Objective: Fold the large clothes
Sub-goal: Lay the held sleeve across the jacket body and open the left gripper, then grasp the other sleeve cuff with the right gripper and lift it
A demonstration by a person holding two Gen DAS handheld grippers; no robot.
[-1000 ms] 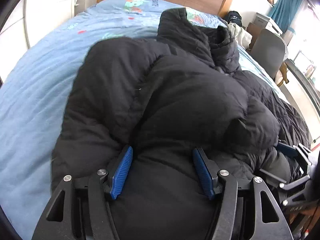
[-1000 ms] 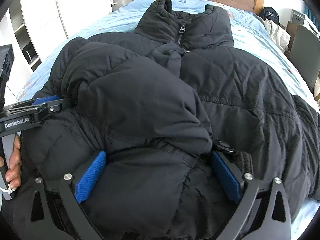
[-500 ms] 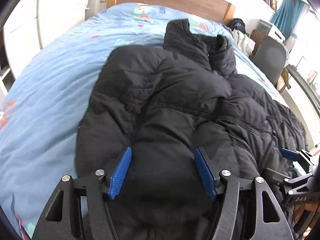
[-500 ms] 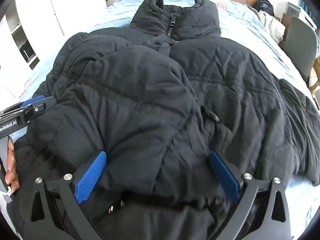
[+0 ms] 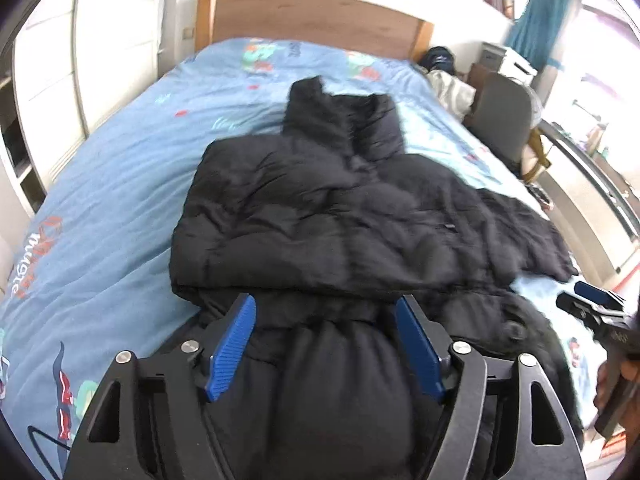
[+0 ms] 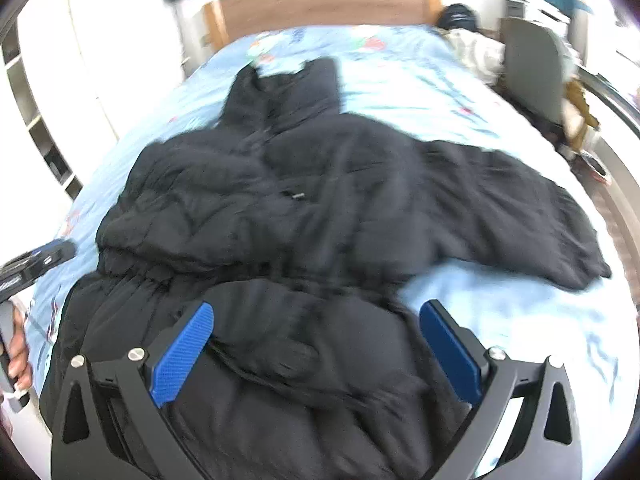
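Observation:
A large black puffer jacket (image 5: 332, 208) lies on the blue bed, collar toward the headboard; in the right wrist view (image 6: 312, 208) one sleeve spreads out to the right. My left gripper (image 5: 326, 320) is open above the jacket's near hem, blue pads wide apart with fabric bulging between them. My right gripper (image 6: 316, 328) is open over the near hem too, its pads clear of the cloth. Each gripper shows at the edge of the other's view: the right one (image 5: 596, 300), the left one (image 6: 36, 260).
The bed has a blue printed sheet (image 5: 120, 184) and a wooden headboard (image 5: 312, 16). White wardrobes (image 5: 44, 80) stand at the left. A grey chair (image 5: 504, 108) and pale clothes (image 5: 452, 88) are at the bed's right side.
Both grippers have pulled back and risen from the jacket. The folded-over part now lies flat on the body, and more of the bed shows.

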